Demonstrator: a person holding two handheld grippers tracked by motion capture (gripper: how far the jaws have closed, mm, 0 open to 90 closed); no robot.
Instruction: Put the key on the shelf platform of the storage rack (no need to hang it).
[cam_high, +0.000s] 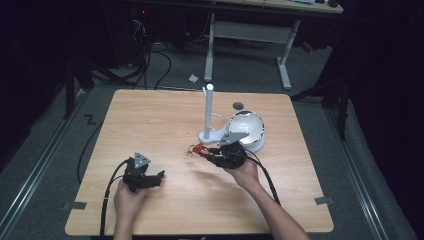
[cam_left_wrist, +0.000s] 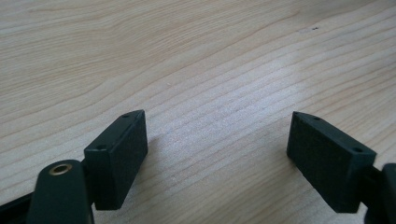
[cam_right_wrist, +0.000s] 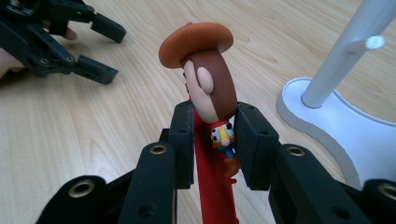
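The right gripper (cam_right_wrist: 213, 140) squeezes a cowboy toy (cam_right_wrist: 208, 93) (brown hat on top), its long body pointing away from the hand, feet cut off. The left gripper (cam_left_wrist: 217, 149) hangs wide open over the table (cam_high: 150, 120).

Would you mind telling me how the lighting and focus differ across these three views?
High view: the table is lit while the room around it is dark, and the white dome glares. Left gripper view: even light, soft shadows under the open jaws, crisp wood grain. Right gripper view: the cowboy figure is sharp; the white stand and left gripper are softer.
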